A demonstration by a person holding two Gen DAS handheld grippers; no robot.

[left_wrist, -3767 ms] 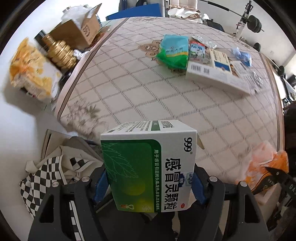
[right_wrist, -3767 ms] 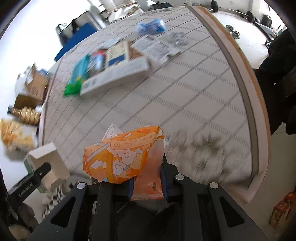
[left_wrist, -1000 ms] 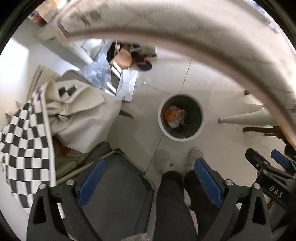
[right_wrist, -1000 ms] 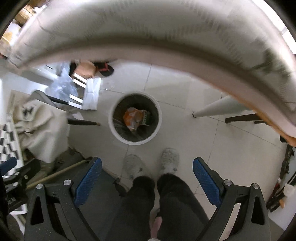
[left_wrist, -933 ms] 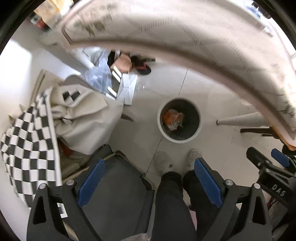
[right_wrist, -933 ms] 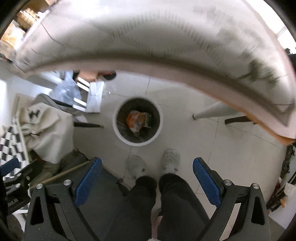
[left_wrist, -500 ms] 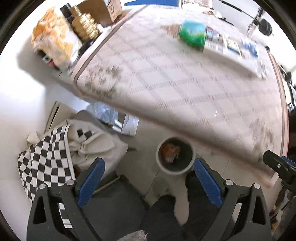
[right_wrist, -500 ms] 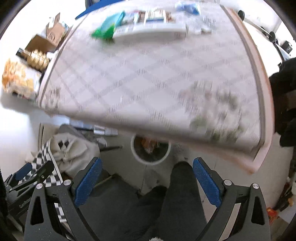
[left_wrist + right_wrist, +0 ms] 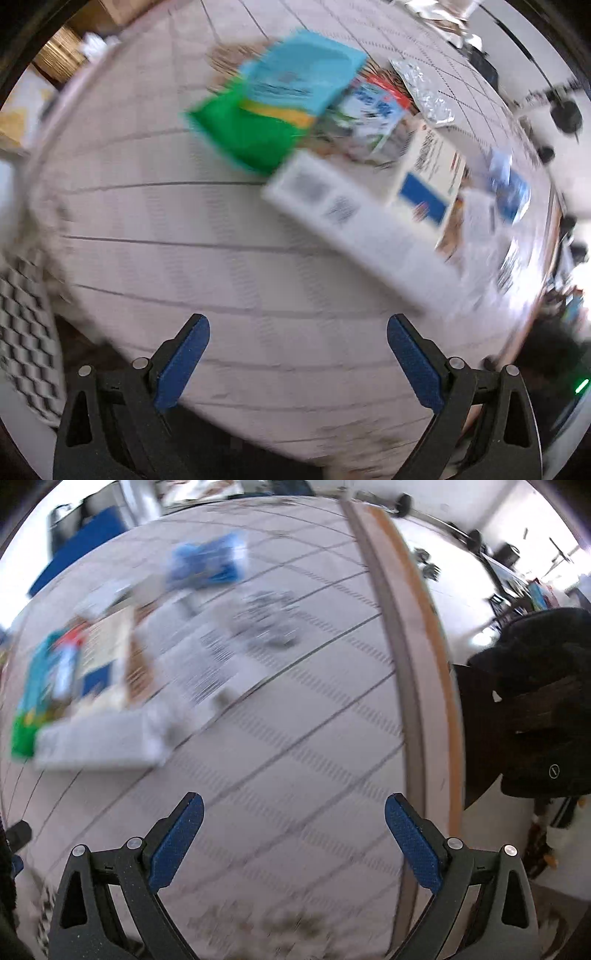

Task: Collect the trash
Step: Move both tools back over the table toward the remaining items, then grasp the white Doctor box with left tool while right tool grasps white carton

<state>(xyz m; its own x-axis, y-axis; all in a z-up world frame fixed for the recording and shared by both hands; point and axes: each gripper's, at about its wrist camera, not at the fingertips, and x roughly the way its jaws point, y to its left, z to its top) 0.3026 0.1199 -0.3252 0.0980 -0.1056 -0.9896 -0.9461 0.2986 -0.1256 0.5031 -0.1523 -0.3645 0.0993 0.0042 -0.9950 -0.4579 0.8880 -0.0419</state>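
Both views are motion-blurred. My left gripper [image 9: 297, 354] is open and empty above the table's near part. Ahead of it lie a green and blue packet [image 9: 280, 99], a long white box [image 9: 354, 229], a small milk carton [image 9: 373, 110], a white and blue box [image 9: 430, 177] and a blue wrapper [image 9: 511, 188]. My right gripper [image 9: 293, 830] is open and empty over the table. It faces the long white box [image 9: 99, 742], a printed white sheet [image 9: 210, 664], a blue wrapper [image 9: 205, 563] and a clear crumpled wrapper [image 9: 269, 616]. The trash bin is out of view.
The patterned tablecloth [image 9: 184, 236] covers the table; its wooden right edge [image 9: 417, 664] runs past my right gripper. A dark jacket on a chair [image 9: 535, 701] stands beyond that edge. A checkered cloth [image 9: 22, 332] hangs at the left. Cardboard boxes [image 9: 66, 48] sit at the far left.
Both grippers have swung up from the bin on the floor and moved forward over the table toward the remaining litter. Both stay open and empty.
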